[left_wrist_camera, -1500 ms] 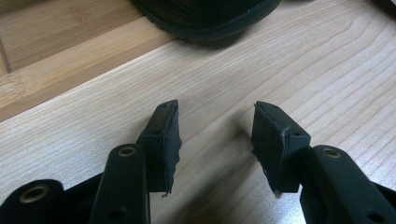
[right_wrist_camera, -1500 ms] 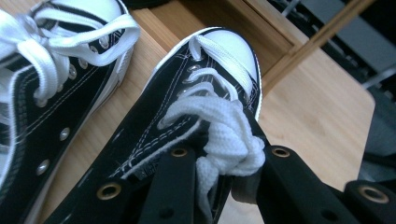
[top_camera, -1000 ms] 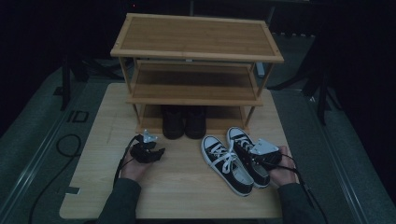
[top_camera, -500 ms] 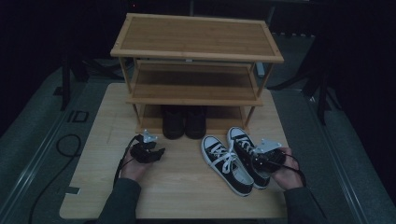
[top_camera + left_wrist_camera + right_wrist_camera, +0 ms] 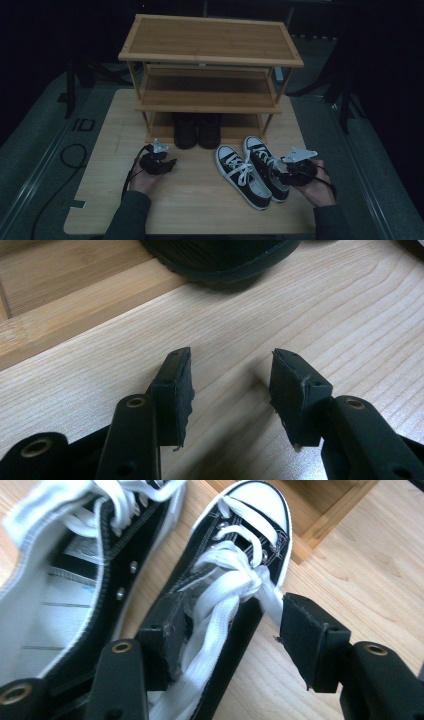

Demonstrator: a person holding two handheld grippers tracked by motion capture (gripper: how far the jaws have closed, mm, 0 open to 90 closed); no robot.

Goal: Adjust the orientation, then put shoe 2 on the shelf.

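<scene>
Right gripper (image 5: 230,630) jaws just been opening, now spread wide over right-hand sneaker (image 5: 267,167); white laces run between pads, nothing clamped. Looks like release, so sneaker pair parked on table (image 5: 200,210) in front of shoe rack (image 5: 210,55), left sneaker (image 5: 242,175) just beside it (rack shelves bare so far). Left gripper (image 5: 230,385) jaws apart, empty, hovering over bare wood near black boots (image 5: 196,131) under the rack. Guessing regrip or boots next.

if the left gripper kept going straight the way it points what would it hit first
Probably the black boot at the foot of the shoe rack. The left gripper has open, empty fingers over bare table, and the boot's toe lies just ahead; depth is hard to judge.
</scene>
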